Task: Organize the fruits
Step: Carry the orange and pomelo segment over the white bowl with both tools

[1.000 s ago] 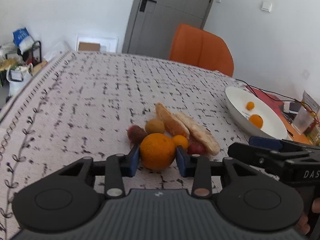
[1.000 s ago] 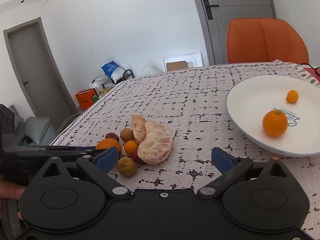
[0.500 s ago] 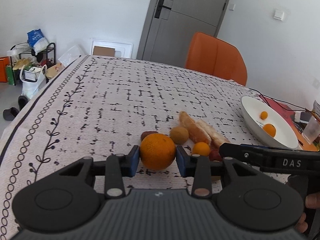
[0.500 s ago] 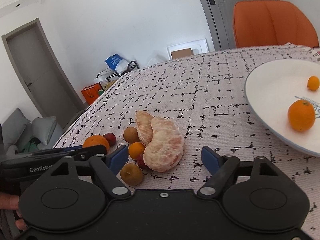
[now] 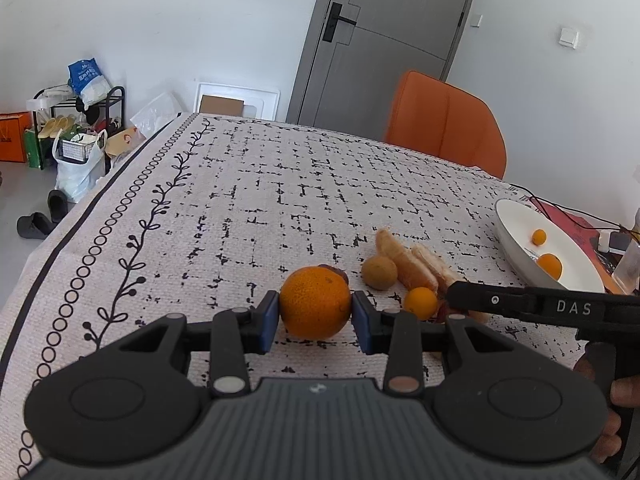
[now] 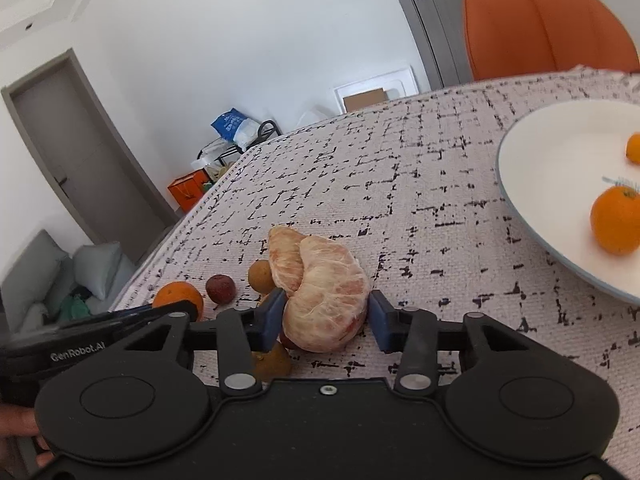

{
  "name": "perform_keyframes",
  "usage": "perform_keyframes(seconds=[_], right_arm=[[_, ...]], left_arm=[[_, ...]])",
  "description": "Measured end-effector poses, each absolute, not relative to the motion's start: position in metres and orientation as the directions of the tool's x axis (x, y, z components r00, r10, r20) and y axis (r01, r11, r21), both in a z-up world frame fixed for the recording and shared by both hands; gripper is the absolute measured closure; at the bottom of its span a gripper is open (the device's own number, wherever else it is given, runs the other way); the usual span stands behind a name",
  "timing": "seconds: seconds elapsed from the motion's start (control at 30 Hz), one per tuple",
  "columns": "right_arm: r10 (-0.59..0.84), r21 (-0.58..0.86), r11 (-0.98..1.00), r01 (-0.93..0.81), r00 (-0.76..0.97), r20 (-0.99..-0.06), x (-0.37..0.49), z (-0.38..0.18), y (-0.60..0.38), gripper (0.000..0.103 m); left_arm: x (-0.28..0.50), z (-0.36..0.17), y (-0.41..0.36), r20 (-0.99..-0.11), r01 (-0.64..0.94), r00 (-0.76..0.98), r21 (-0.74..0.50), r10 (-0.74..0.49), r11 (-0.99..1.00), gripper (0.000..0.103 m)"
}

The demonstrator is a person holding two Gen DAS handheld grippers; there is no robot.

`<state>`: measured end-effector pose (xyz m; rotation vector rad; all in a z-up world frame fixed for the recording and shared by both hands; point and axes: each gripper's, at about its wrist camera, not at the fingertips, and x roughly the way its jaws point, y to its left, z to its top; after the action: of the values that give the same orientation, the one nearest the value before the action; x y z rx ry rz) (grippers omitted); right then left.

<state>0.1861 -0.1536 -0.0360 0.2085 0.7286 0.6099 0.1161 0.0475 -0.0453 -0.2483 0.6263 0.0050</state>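
Observation:
My left gripper (image 5: pixel 314 318) is shut on a large orange (image 5: pixel 315 304), held just left of the fruit pile; the same orange (image 6: pixel 176 294) shows in the right wrist view. My right gripper (image 6: pixel 326 319) has its jaws closing on the near peeled pomelo segment (image 6: pixel 326 304), and both blue pads touch its sides. A second segment (image 6: pixel 284 260) leans behind it. Around them lie a small mandarin (image 5: pixel 420 303), brown round fruits (image 5: pixel 379 273) and a dark red fruit (image 6: pixel 220 288). The white plate (image 6: pixel 540 168) at the right holds an orange (image 6: pixel 616 224) and a small mandarin (image 6: pixel 634 148).
A patterned cloth (image 5: pixel 280 184) covers the table, whose left edge drops to the floor. An orange chair (image 5: pixel 444 120) stands at the far side. Cables and a red item (image 5: pixel 568 216) lie behind the plate, with a clear glass (image 5: pixel 630 264) at the far right.
The right gripper came down and in over the fruit pile and its wide jaws closed round the pomelo segment. The left gripper kept the orange and drew it left, away from the pile.

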Motion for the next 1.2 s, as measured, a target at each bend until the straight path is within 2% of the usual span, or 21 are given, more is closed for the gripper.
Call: perform_keyframes(seconds=[0.07, 0.37, 1.2], right_arm=[[0.58, 0.371, 0.814, -0.448, 0.598, -0.552, 0.183, -0.033, -0.156, 0.067], [0.59, 0.372, 0.807, -0.458, 0.618, -0.519, 0.169, -0.022, -0.173, 0.069], [0.506, 0.383, 0.85, -0.362, 0.763, -0.401, 0.148, 0.012, -0.245, 0.07]], left_arm=[[0.116, -0.043, 0.045, -0.575, -0.077, 0.815, -0.224, -0.068, 0.971, 0.065], [0.112, -0.03, 0.029, -0.552, -0.051, 0.831, -0.201, -0.07, 0.978, 0.065], [0.117, 0.006, -0.032, -0.505, 0.094, 0.85, -0.13, -0.148, 0.987, 0.065]])
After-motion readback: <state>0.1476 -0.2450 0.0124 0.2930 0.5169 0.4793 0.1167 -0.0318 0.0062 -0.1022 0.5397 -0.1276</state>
